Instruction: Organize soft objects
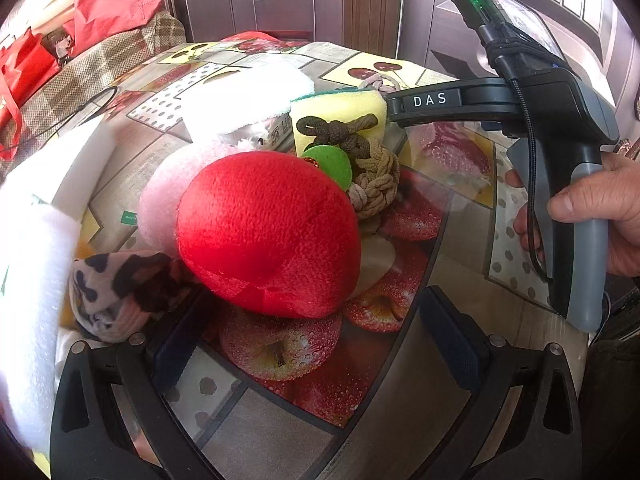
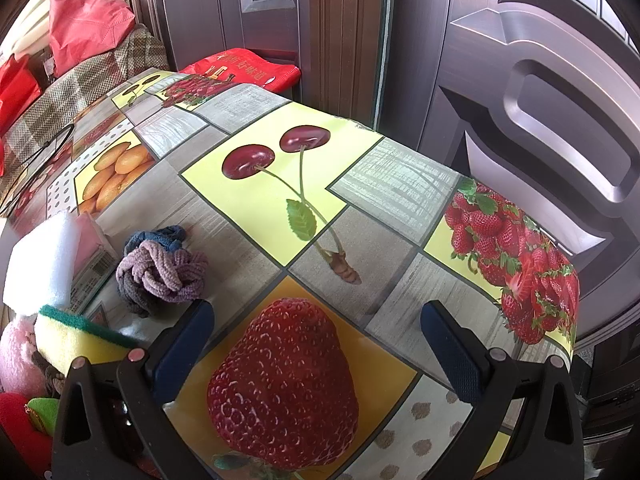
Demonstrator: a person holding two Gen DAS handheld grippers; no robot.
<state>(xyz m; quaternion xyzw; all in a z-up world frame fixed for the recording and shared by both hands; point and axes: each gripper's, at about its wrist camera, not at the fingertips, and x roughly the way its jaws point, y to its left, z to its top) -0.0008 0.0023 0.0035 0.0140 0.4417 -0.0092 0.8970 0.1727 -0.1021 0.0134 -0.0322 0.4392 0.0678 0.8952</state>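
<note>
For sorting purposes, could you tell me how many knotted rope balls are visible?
2: a tan knotted rope ball beside the red plush apple, and a purple one behind the yellow sponge. Others may be hidden.

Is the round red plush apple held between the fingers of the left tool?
No: the round red plush apple rests on the fruit-print tablecloth beyond the open left tool, whose fingers touch nothing.

1. From my left wrist view, the red plush apple (image 1: 268, 240) covers most of the pink plush (image 1: 168, 196) behind it.
2. The patterned sock (image 1: 116, 292) tucks under the apple's edge, its far end hidden.
3. The white foam sheet (image 1: 36, 280) runs off the left edge.
4. My right wrist view cuts the yellow sponge (image 2: 76, 340) behind my gripper's finger.
</note>
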